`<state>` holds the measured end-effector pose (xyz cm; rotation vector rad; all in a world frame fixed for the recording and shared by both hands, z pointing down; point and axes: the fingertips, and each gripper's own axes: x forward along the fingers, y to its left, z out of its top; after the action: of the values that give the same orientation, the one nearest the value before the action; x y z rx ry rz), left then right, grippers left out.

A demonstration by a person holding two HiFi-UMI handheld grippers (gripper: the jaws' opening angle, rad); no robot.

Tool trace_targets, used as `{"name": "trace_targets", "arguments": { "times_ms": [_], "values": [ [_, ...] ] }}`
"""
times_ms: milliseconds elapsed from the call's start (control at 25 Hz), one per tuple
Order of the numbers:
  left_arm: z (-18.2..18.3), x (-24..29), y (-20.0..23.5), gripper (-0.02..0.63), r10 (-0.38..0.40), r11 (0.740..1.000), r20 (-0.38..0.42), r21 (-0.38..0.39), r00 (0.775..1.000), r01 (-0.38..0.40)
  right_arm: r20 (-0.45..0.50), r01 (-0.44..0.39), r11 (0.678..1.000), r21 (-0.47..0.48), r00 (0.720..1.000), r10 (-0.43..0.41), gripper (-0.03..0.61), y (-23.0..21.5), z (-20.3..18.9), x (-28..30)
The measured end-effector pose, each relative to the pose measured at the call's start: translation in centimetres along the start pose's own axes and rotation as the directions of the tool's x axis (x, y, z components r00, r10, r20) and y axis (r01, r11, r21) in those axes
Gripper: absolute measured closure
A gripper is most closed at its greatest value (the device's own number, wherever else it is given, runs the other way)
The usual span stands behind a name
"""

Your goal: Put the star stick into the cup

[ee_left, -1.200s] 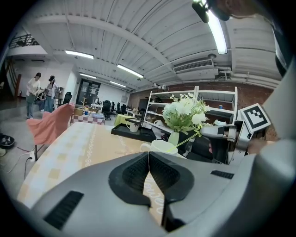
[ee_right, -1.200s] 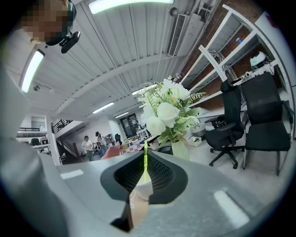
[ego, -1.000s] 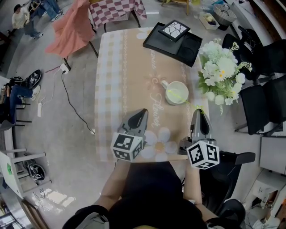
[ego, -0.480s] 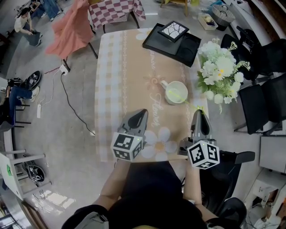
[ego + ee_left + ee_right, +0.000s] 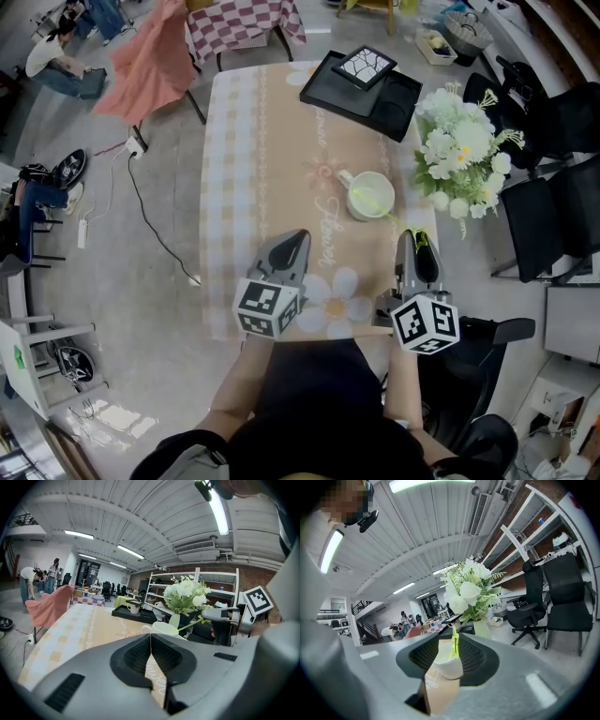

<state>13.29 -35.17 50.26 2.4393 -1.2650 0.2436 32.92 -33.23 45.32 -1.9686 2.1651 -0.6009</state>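
The left gripper (image 5: 296, 236) reaches forward from the person's left forearm, low over the near edge of the table (image 5: 239, 141). It points away from the body and tilts slightly downward. Its jaws are pressed together along a single seam with nothing between them. Further out and to the right stands the white cup (image 5: 368, 195), upright on the beige cloth, handle to the left. The green star stick (image 5: 454, 643) has its lower end inside the cup and leans out over the rim toward the right gripper (image 5: 418, 239). That gripper is held out almost level from the right forearm, roughly parallel to the left one, aimed at the cup. Its jaws have just been opening and now stand spread. The stick's upper end is in the gap between them, and neither pad visibly presses on it. Beyond, at the table's right edge, is a bunch of white flowers (image 5: 464, 150).
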Motion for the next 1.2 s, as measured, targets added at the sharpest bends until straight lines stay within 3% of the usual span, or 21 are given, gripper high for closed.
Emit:
{"name": "trace_targets", "arguments": {
  "times_ms": [280, 1200],
  "values": [
    [0.2, -0.1, 0.1, 0.603, -0.002, 1.000, 0.005, -0.001, 1.000, 0.002, 0.002, 0.008, 1.000, -0.004, 1.000, -0.008, 0.422, 0.0, 0.0, -0.1],
    [1.5, -3.4, -0.6, 0.603, -0.066, 0.998, 0.055, 0.024, 0.996, 0.065, 0.108, 0.088, 0.995, -0.040, 0.991, -0.083, 0.421, 2.0, 2.3, -4.8]
  ]
}}
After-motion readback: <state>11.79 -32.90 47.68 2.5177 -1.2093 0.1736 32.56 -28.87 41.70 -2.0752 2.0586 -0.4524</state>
